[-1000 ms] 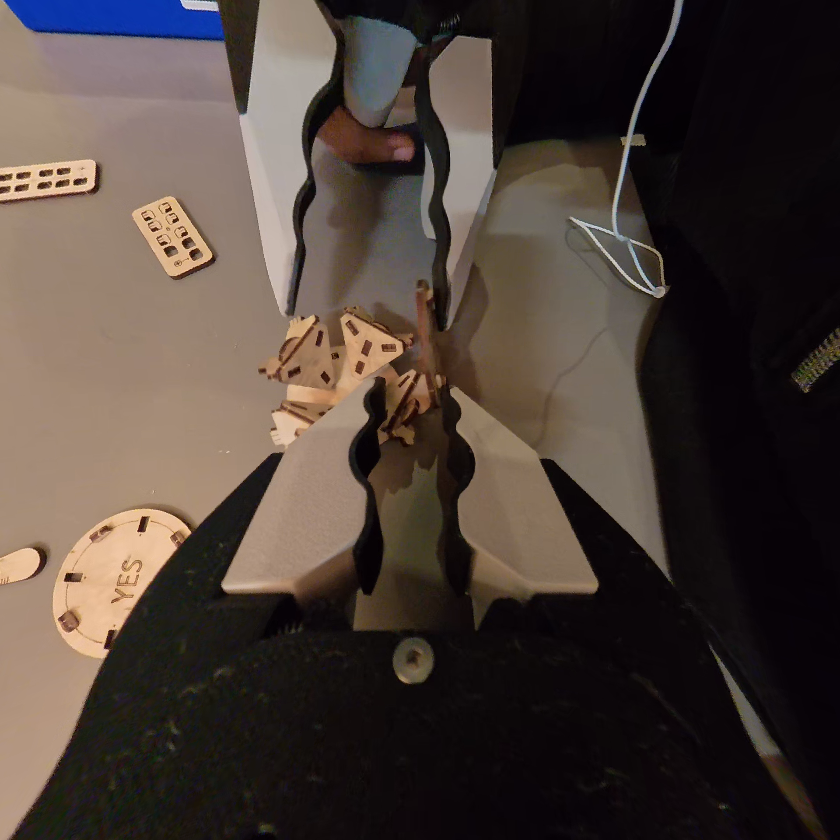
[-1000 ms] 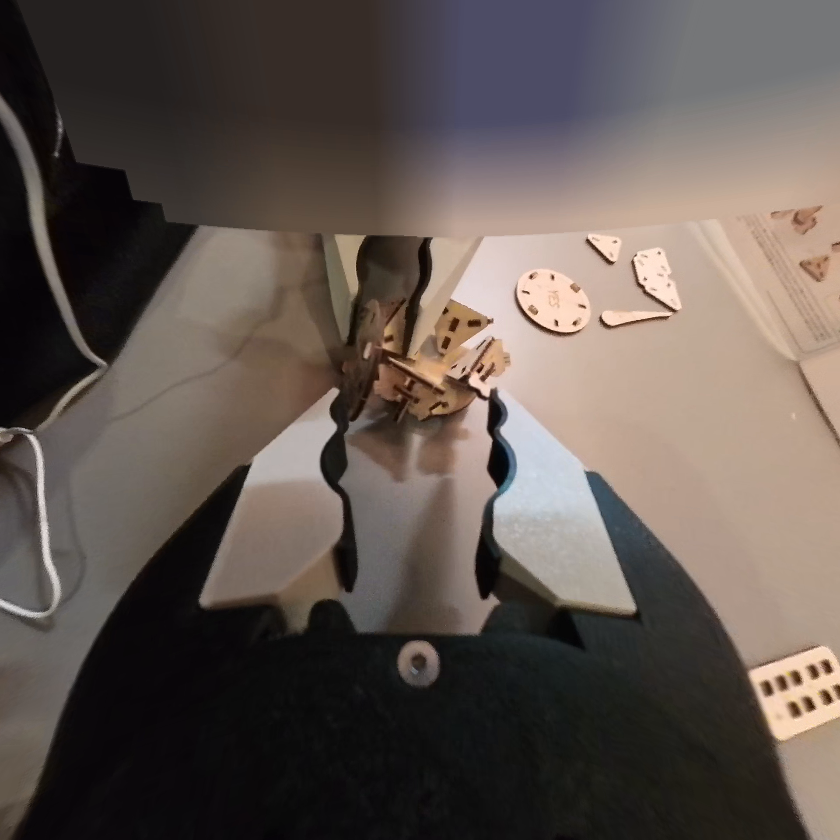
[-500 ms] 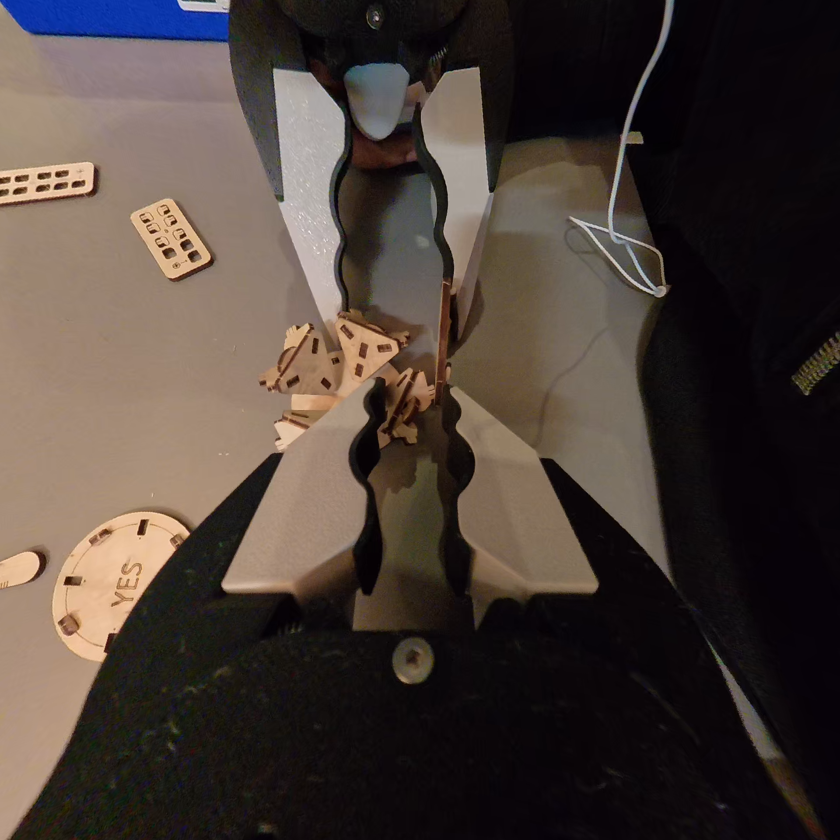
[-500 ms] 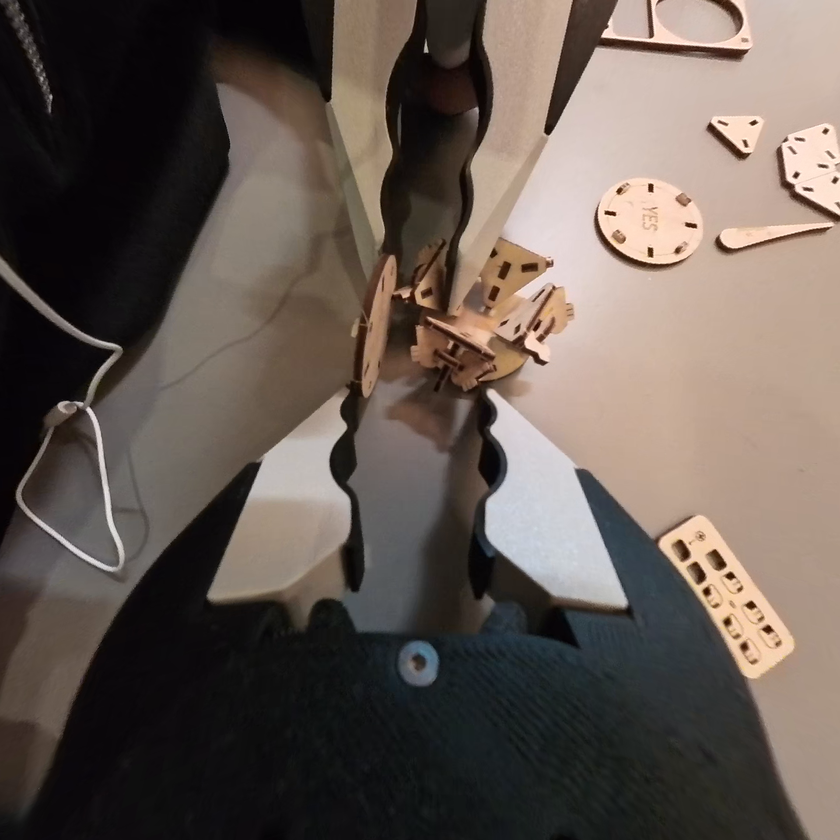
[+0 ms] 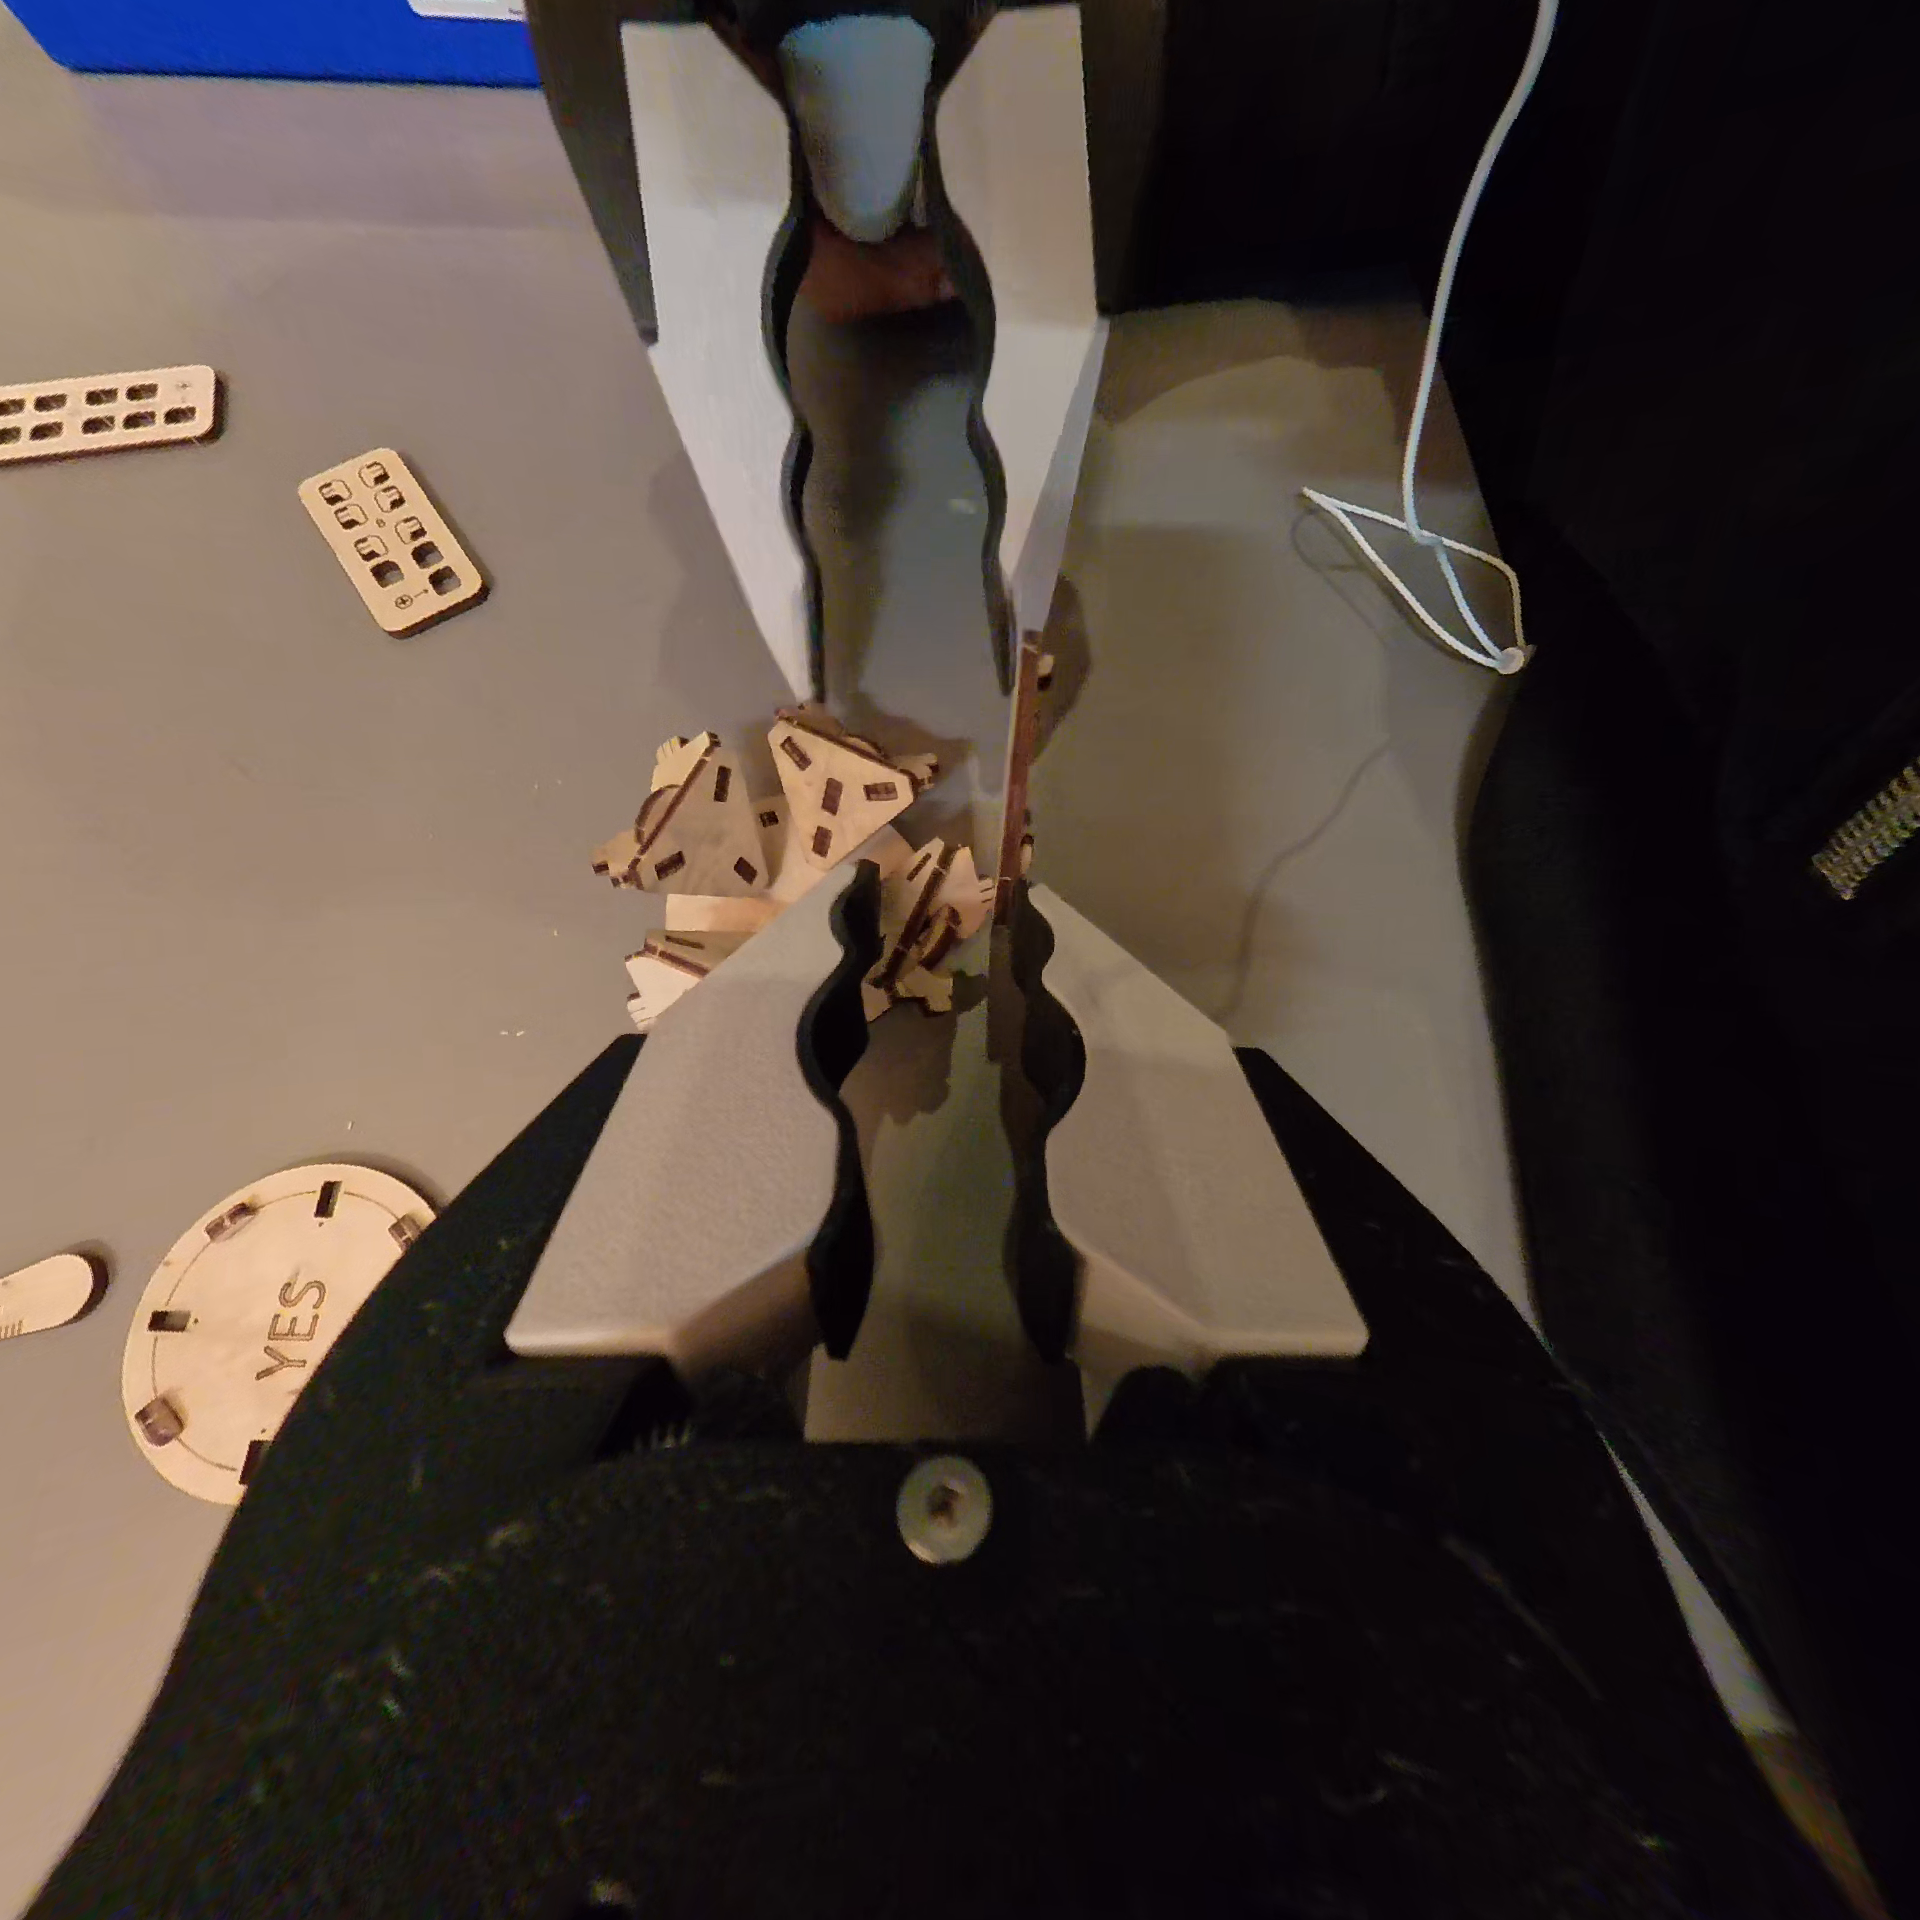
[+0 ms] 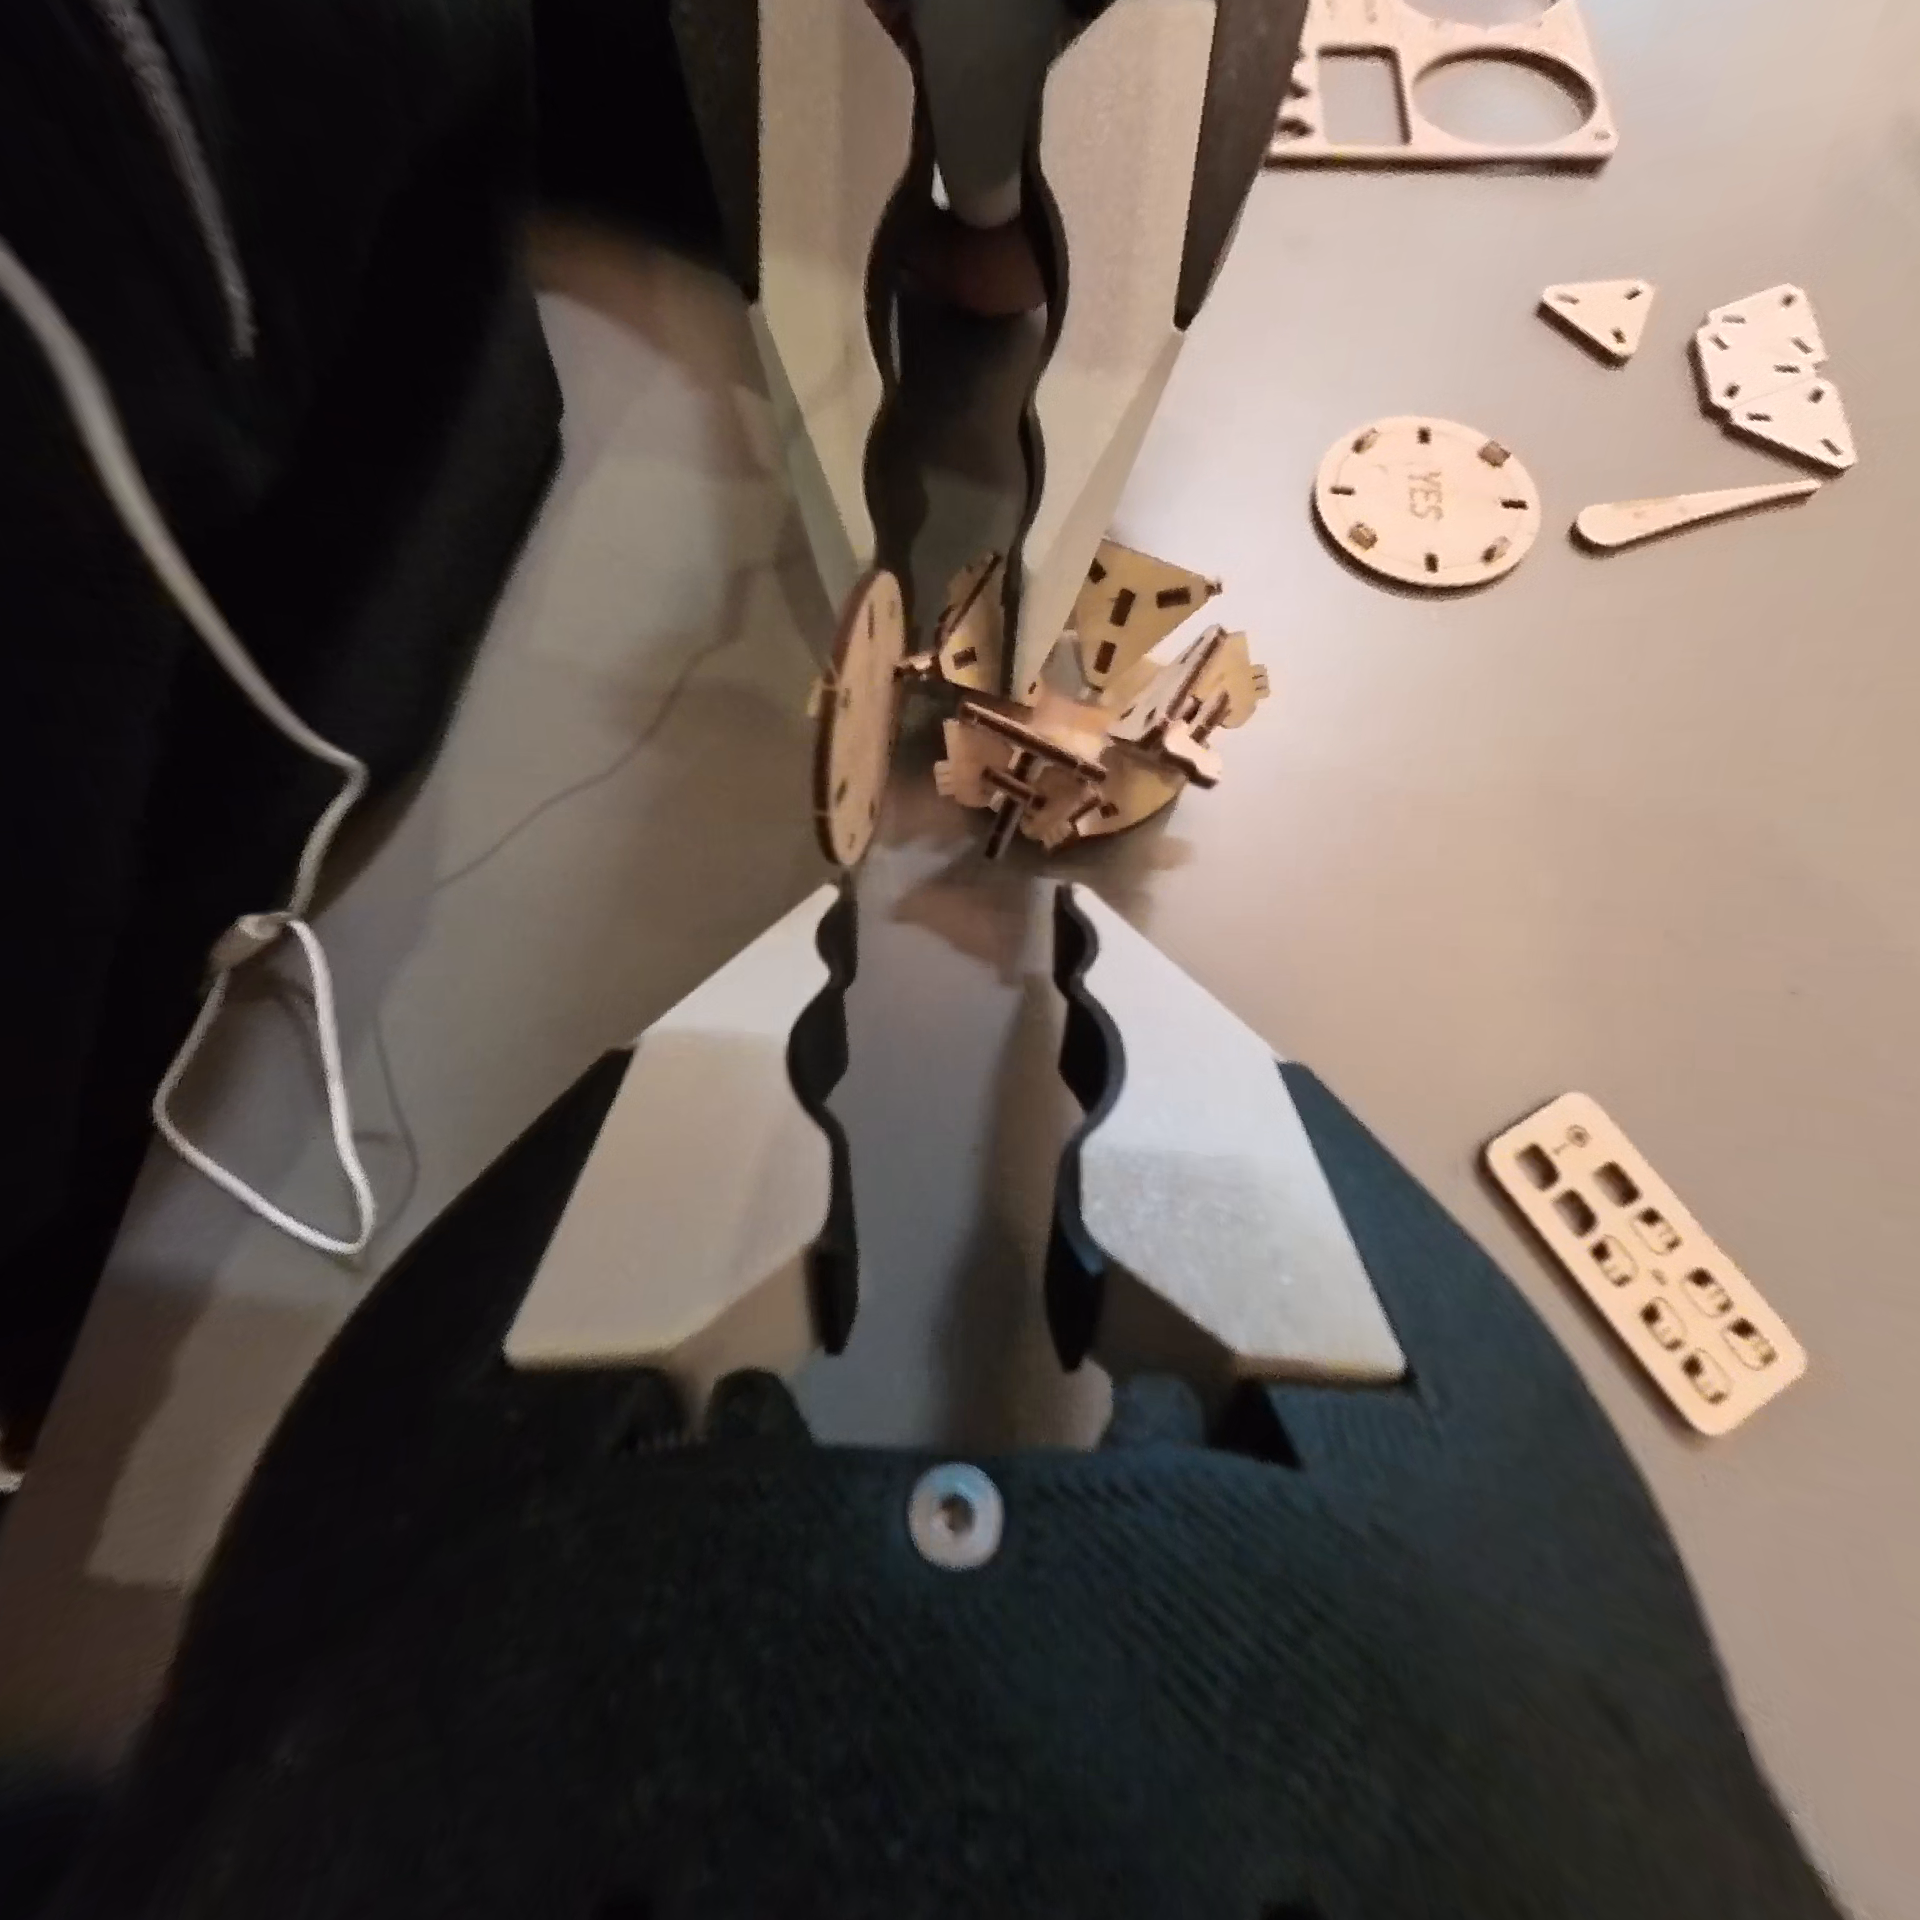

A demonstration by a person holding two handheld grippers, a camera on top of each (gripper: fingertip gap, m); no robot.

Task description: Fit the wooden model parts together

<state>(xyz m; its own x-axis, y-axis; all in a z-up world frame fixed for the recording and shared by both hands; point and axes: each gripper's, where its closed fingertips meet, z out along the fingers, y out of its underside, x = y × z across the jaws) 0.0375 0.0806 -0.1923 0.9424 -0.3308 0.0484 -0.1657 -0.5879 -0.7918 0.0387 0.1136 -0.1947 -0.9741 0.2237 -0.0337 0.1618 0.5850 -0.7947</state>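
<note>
Wooden model [image 5: 790,831], a half-built cluster of slotted ply triangles on a round base, sits on the grey table [image 5: 260,831] right between our two grippers.

Our left gripper [image 5: 935,904] is pinching it. A small bracket and a disc [image 5: 1023,779] standing on edge are caught between the fingers, which are close together. The rest of the model fans out toward 10 o'clock from the tips.

Our right gripper [image 6: 956,904] points at the model from the opposite side. Its fingers are spread with nothing between them, just short of touching. In its view the model is at 12 o'clock, and the on-edge disc is at 11 o'clock, near the left fingertip.

Loose bits around, seen from the left wrist:
- a round plate [image 5: 239,1340] at 8 o'clock
- a slotted card [image 5: 393,540] and a slotted strip [image 5: 104,410] at 10 o'clock
- a white cord [image 5: 1455,582] at 2 o'clock, beside dark clothing
- a blue box [image 5: 260,36] at the far edge, around 11 o'clock

From the right wrist we also see a pointer piece [image 6: 1683,509], a triangle [image 6: 1595,317] and a cut-out sheet [image 6: 1455,94] toward 1 o'clock.
</note>
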